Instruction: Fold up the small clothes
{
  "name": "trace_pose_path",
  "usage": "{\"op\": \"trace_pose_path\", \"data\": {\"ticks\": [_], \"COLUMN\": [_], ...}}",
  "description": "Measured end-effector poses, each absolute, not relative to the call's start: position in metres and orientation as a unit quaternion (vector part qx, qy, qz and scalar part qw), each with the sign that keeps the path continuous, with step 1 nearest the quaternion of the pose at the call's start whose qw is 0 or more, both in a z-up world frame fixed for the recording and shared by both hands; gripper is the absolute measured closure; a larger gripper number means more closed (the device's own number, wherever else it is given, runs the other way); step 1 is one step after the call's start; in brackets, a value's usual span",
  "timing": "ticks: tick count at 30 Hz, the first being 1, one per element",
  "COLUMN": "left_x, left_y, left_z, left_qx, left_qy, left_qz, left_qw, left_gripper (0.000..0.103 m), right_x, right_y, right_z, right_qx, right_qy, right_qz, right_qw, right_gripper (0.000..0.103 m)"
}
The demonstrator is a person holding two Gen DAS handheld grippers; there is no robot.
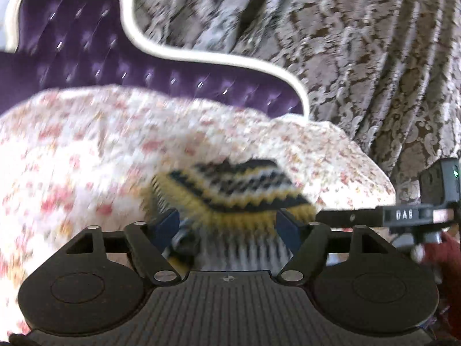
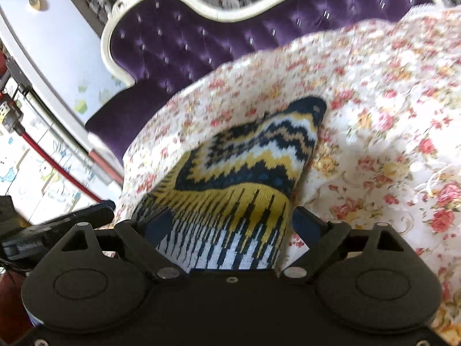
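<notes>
A small knitted garment (image 1: 236, 190) with navy, yellow and white zigzag bands lies on the floral bedspread (image 1: 86, 150). In the left wrist view it is blurred and its striped hem runs in between the fingers of my left gripper (image 1: 227, 225), whose jaws stand apart without pinching it. The right wrist view shows the same garment (image 2: 247, 161) sharper, its pointed end away from me. Its striped hem lies between the wide-spread fingers of my right gripper (image 2: 230, 225), with a gap at the right finger. Both grippers sit side by side at the hem.
A purple tufted headboard (image 1: 80, 43) with a white curved frame stands behind the bed, also in the right view (image 2: 178, 37). A brown patterned curtain (image 1: 360, 57) hangs at the right. A white cupboard door (image 2: 52, 34) and a red cable (image 2: 54, 161) are left of the bed.
</notes>
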State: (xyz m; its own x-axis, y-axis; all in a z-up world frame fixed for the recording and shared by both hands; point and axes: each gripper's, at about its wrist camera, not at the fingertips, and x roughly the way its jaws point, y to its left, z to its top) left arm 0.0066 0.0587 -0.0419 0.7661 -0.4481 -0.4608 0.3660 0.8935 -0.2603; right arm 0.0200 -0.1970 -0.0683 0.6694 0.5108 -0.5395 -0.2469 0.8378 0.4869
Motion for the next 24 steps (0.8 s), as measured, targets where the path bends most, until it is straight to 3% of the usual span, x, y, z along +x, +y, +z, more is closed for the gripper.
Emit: {"op": "trace_pose_path", "data": {"ticks": [9,15,19,24], "left_x": [0.039,0.052,0.05,0.043], "left_y": [0.021,0.045,0.072,0.075], "left_z": [-0.062,-0.107,-0.119,-0.12], "left_qx": [-0.04,-0.033,-0.104,-0.118], "left_qy": [0.257,0.312,0.333,0.332], "left_qz": [-0.226,-0.152,-0.143,-0.137], "left_qw": [0.939,0.937,0.926,0.926], "left_gripper": [0.029,0.028,0.024,0.023], "right_x": [0.001,0.002,0.016,0.049], "right_y": [-0.2,-0.2,-0.198,-0.189], "right_z": [-0.068,-0.069,-0.066,-0.079], "right_qx": [0.158,0.135,0.113,0.062], "right_qy": [0.322,0.317,0.305,0.321], "right_qz": [0.16,0.147,0.126,0.078], "right_qw": [0.919,0.927,0.937,0.942], "right_gripper": [0.0,0.0,0.0,0.0]}}
